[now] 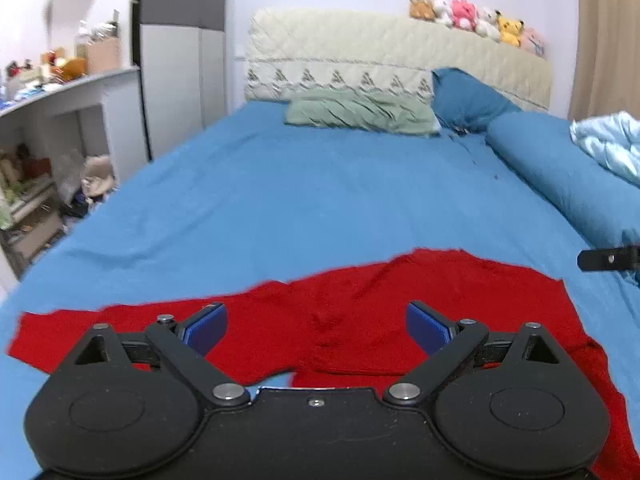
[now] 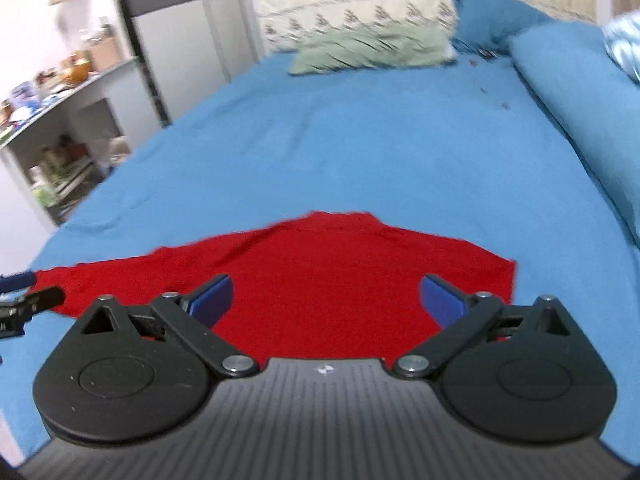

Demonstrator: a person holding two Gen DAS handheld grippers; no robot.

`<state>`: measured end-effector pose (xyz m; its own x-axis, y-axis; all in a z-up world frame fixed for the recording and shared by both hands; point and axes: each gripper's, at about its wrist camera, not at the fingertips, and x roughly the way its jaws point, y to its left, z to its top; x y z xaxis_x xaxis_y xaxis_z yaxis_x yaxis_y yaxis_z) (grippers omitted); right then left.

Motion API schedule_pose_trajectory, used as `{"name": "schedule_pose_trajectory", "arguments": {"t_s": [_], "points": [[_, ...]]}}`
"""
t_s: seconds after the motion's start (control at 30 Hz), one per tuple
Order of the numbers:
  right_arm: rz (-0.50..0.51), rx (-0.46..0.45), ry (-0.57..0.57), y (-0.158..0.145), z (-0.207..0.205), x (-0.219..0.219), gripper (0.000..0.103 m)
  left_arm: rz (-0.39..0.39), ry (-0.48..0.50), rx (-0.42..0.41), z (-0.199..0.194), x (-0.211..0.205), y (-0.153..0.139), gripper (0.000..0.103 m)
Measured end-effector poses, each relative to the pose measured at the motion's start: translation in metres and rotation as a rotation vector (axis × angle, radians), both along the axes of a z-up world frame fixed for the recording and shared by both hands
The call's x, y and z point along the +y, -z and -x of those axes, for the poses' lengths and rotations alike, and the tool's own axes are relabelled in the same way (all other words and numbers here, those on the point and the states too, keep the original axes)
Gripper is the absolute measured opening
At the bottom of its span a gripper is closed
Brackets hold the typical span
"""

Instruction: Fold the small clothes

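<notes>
Left wrist: both grippers, left gripper [image 1: 316, 330] & right gripper [image 2: 326, 300], spread wide over red garment [image 1: 360, 304].

One red knitted garment [image 1: 360, 320], spread flat on one blue bedsheet [image 1: 300, 200]. One pale green pillow [image 1: 360, 114]; one dark blue pillow [image 1: 468, 98]; one long blue bolster roll [image 1: 560, 176]. Six plush toys [image 1: 476, 20] in row atop one cream quilted headboard [image 1: 400, 60]. Two black grippers with blue pads: left gripper [image 1: 316, 330], right gripper [image 2: 326, 300].
</notes>
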<state>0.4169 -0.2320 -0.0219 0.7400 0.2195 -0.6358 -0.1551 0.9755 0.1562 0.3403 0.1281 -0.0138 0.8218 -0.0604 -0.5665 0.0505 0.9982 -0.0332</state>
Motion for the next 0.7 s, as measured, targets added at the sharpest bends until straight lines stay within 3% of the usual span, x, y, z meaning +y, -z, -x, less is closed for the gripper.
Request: {"name": "schedule_pose_trajectory", "arguments": {"t_s": [0.17, 0.3, 0.6, 0.7], "points": [[-0.003, -0.047, -0.084, -0.032, 0.02, 0.064, 0.103, 0.027, -0.084, -0.03, 0.017, 0.057, -0.023, 0.098], [0.004, -0.031, -0.13, -0.025, 0.02, 0.119, 0.103, 0.067, -0.182, -0.036, 0.021, 0.114, -0.015, 0.098], [0.003, 0.016, -0.226, 0.052, -0.004, 0.2, 0.103, 0.238, -0.434, 0.056, 0.0, 0.238, 0.075, 0.094], [-0.006, 0.03, -0.237, 0.076, -0.01, 0.21, 0.103, 0.295, -0.458, 0.09, -0.014, 0.259, 0.107, 0.077]]}}
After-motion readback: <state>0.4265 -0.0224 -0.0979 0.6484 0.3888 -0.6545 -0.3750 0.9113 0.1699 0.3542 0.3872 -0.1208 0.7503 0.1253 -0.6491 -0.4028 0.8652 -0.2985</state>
